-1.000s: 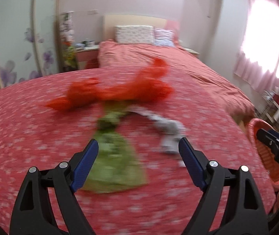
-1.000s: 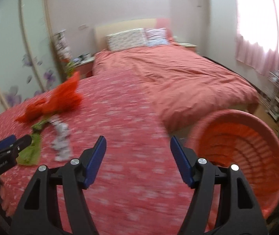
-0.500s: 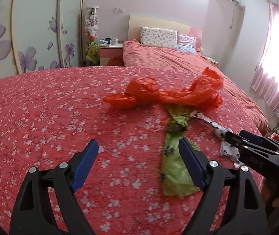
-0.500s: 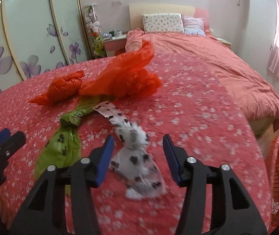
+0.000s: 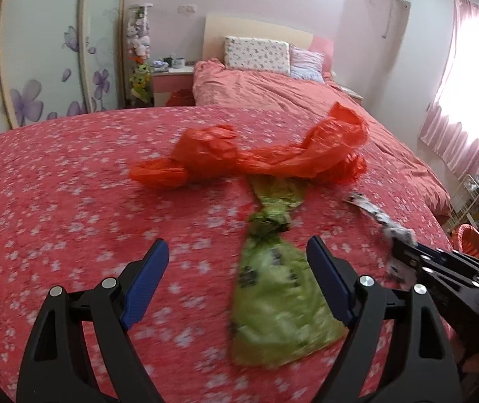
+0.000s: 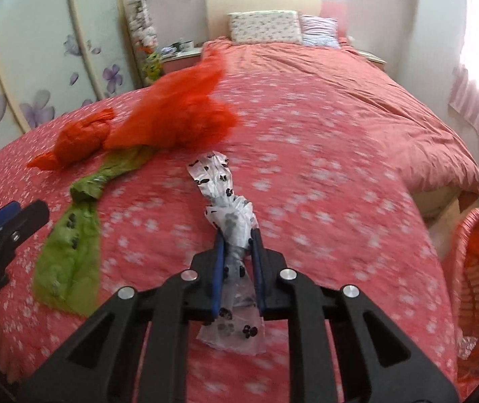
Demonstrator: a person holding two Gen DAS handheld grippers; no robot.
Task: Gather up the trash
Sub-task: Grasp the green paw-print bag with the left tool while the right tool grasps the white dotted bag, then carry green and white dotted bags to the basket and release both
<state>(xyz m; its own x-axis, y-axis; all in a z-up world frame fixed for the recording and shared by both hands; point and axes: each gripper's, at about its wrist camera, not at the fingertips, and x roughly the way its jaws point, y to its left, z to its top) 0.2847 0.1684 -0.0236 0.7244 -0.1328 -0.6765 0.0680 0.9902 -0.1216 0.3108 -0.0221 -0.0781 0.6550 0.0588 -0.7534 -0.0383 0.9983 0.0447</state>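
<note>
My right gripper (image 6: pixel 237 240) has just been closing, and its blue pads now pinch the white paw-print bag (image 6: pixel 231 225) at its knotted middle; the bag's tail lies back between my fingers, its other end stretches ahead toward the orange plastic bag (image 6: pixel 175 117); my left gripper (image 5: pixel 237 262) stands wide open with nothing pressed, the green paw-print bag (image 5: pixel 276 299) lying on the cover between its pads, nearer the right one; that green bag's narrow end runs up under the orange one. All three bags lie on a red bedspread (image 5: pixel 54 201) dotted with white flowers; beyond it a bed (image 6: pixel 323 77) with two pillows, a bedside table (image 5: pixel 172 77), wardrobe doors (image 5: pixel 37 50) with purple flowers, pink curtains (image 5: pixel 468 84). The right view shows the pinch itself and more of the orange basket (image 6: pixel 478 288) beside the bed; the left view shows my right gripper only from the side, with just a corner of that basket behind it.
</note>
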